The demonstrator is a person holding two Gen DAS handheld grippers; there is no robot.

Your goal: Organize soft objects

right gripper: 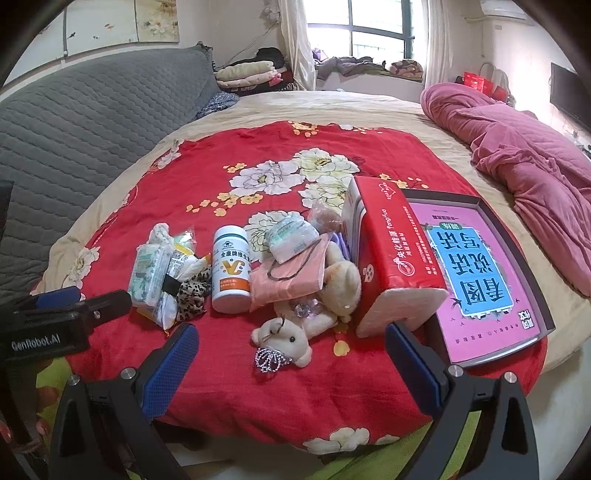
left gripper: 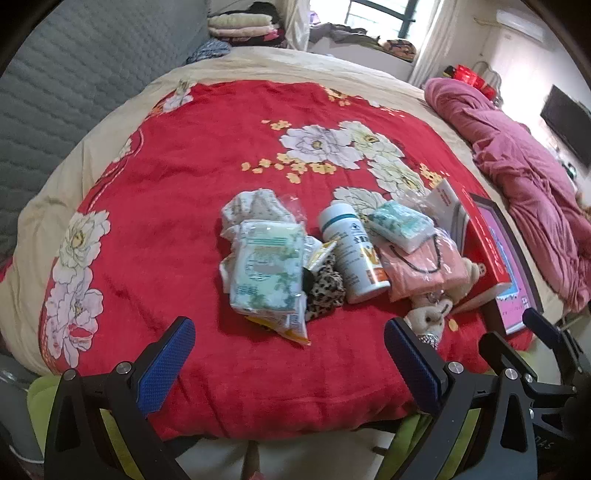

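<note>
Here, in the left wrist view, the left gripper (left gripper: 290, 363) hangs over the near edge of a plush red blanket (left gripper: 207, 155) printed with white peonies, its blue-padded fingers (left gripper: 166, 365) spread wide and holding nothing. Ahead of it lies the pile of soft things: a crinkly plastic tissue pack (left gripper: 267, 271) on top of a white cloth bundle (left gripper: 255, 210), a leopard-print scrunchie (left gripper: 325, 290) touching its right side, then a smooth white pill bottle (left gripper: 352, 251) lying tilted. A small wrapped tissue packet (left gripper: 400, 225) sits on a folded pink garment (left gripper: 417, 271).

In the right wrist view, the right gripper (right gripper: 291, 363) is also wide open and empty, its fingers flanking a cream plush bear (right gripper: 286, 338) with a beaded silver tiara (right gripper: 271, 356). A second, larger plush toy (right gripper: 341, 282) leans against a glossy red tissue carton (right gripper: 391, 243). Just right of the carton a dark tray (right gripper: 491, 206) holds a pink book. The blanket lies over a beige bedsheet (right gripper: 332, 101), with a rumpled pink quilt (right gripper: 524, 147) at far right, a grey quilted headboard (right gripper: 92, 114) at left and a window (right gripper: 373, 26) behind.
</note>
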